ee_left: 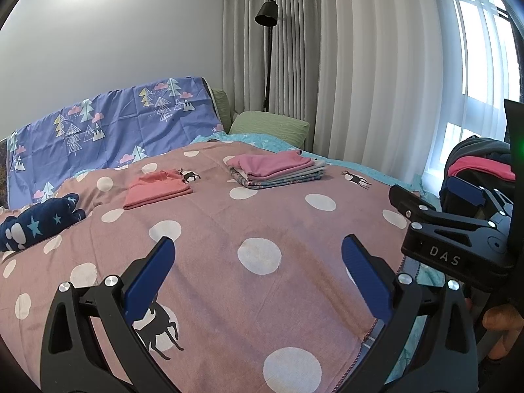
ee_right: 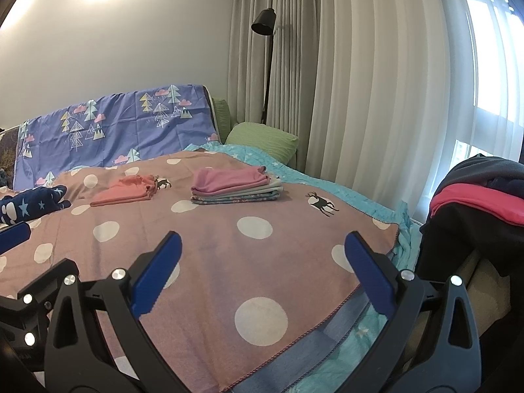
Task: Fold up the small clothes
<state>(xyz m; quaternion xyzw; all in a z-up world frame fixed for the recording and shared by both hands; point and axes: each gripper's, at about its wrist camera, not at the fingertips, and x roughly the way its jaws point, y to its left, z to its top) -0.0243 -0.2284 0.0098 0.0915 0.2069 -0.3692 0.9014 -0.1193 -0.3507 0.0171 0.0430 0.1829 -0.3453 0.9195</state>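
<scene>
A stack of folded clothes (ee_left: 275,170) (ee_right: 234,185), pink piece on top, lies on the far middle of the bed. To its left rests a folded coral garment (ee_left: 157,191) (ee_right: 124,191). At the right edge a heap of unfolded clothes (ee_left: 478,167) (ee_right: 475,203), dark with a red piece, sits beside the bed. My left gripper (ee_left: 258,240) hovers open over the near part of the bedspread, holding nothing. My right gripper (ee_right: 263,235) is open too, low over the bed's near right corner, also with nothing in it.
The bedspread (ee_left: 213,229) is dusty pink with white dots and deer, over a turquoise sheet (ee_right: 360,203). A navy star-print soft item (ee_left: 36,222) lies at the left. Green pillows (ee_left: 271,126), a black floor lamp (ee_left: 267,13), curtains and a window stand behind.
</scene>
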